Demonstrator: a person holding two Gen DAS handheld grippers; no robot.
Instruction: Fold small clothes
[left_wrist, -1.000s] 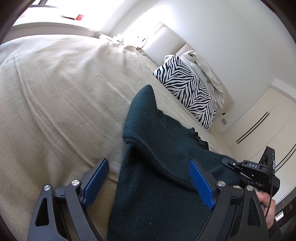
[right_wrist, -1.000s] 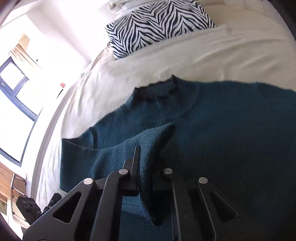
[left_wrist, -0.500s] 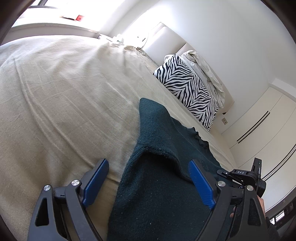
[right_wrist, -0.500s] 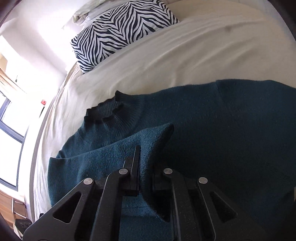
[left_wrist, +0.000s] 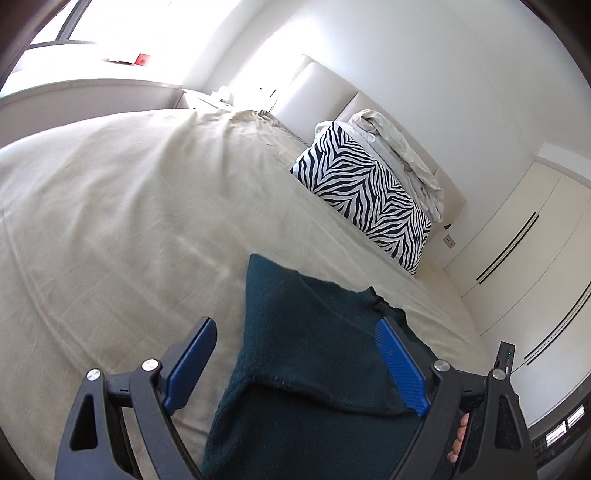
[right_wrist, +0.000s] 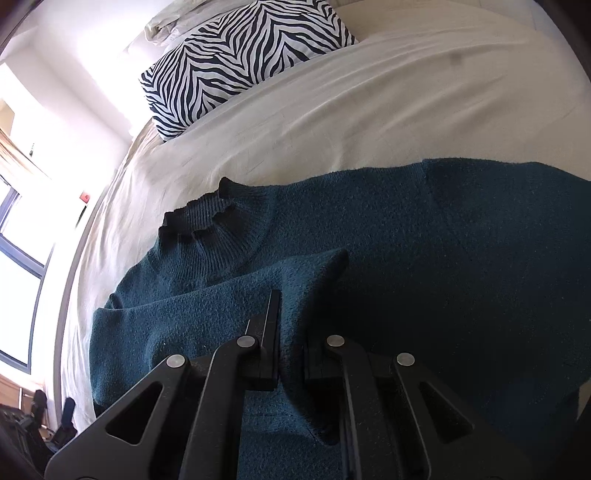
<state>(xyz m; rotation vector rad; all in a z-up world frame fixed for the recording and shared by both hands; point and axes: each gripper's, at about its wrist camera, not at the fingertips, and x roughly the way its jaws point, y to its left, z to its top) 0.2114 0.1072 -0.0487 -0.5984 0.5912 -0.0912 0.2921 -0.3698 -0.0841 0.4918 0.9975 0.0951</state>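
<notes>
A dark teal knit sweater (right_wrist: 461, 258) lies flat on the bed, its ribbed collar (right_wrist: 207, 218) pointing toward the pillow. My right gripper (right_wrist: 295, 317) is shut on a raised fold of its sleeve (right_wrist: 221, 302), held over the sweater's body. In the left wrist view the sweater (left_wrist: 295, 406) runs under and between the blue pads (left_wrist: 399, 365) of my left gripper (left_wrist: 293, 325). Those jaws are wide and closing, and the pads do not press the cloth. The sweater's lower part is hidden beneath the grippers.
A beige sheet (left_wrist: 129, 221) covers the bed. A zebra-print pillow (left_wrist: 362, 195) and crumpled linen (left_wrist: 399, 144) lean on the headboard. White wardrobe doors (left_wrist: 517, 258) stand to the right, windows (right_wrist: 18, 258) to the left. A person's fingers (left_wrist: 458, 439) show at the lower right.
My left gripper has lifted and drawn back, so more bed shows. The right gripper carried the sleeve fold across the sweater, then held still; the collar has come more into view.
</notes>
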